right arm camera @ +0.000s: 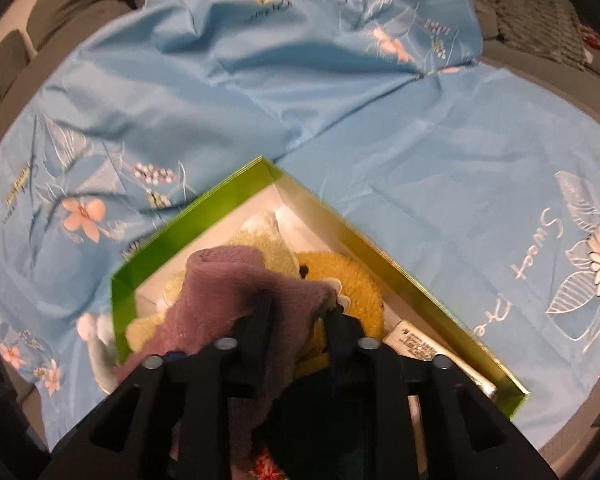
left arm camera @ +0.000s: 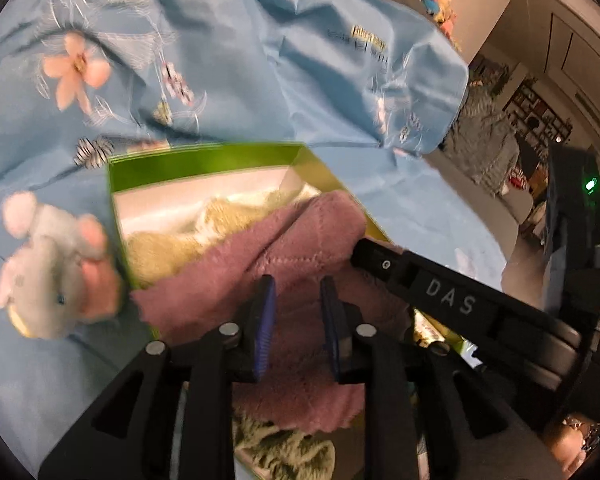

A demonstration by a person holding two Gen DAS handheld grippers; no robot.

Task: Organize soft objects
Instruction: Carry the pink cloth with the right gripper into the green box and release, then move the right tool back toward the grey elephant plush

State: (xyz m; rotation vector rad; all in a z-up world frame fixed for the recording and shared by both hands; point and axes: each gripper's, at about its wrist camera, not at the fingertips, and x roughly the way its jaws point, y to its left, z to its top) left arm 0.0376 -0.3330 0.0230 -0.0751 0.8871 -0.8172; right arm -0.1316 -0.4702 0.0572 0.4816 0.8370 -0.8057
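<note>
A green box (left arm camera: pixel 204 160) (right arm camera: pixel 228 196) lies on a light blue floral cloth. It holds a yellow plush toy (right arm camera: pixel 340 280) (left arm camera: pixel 168 248). A mauve towel (left arm camera: pixel 284 248) (right arm camera: pixel 236 284) hangs over the box. My left gripper (left arm camera: pixel 296 304) is open just above the towel, fingers apart. My right gripper (right arm camera: pixel 300 312) is shut on the towel's edge over the box. A grey and pink plush mouse (left arm camera: pixel 48 268) lies on the cloth left of the box; a bit of it shows in the right wrist view (right arm camera: pixel 96 340).
The blue cloth (right arm camera: pixel 380 152) covers a grey sofa seat (right arm camera: pixel 80 8). The right gripper's black body (left arm camera: pixel 480 308) crosses the left wrist view on the right. A white tube (right arm camera: pixel 428 348) lies in the box. A cluttered room (left arm camera: pixel 520 140) shows at far right.
</note>
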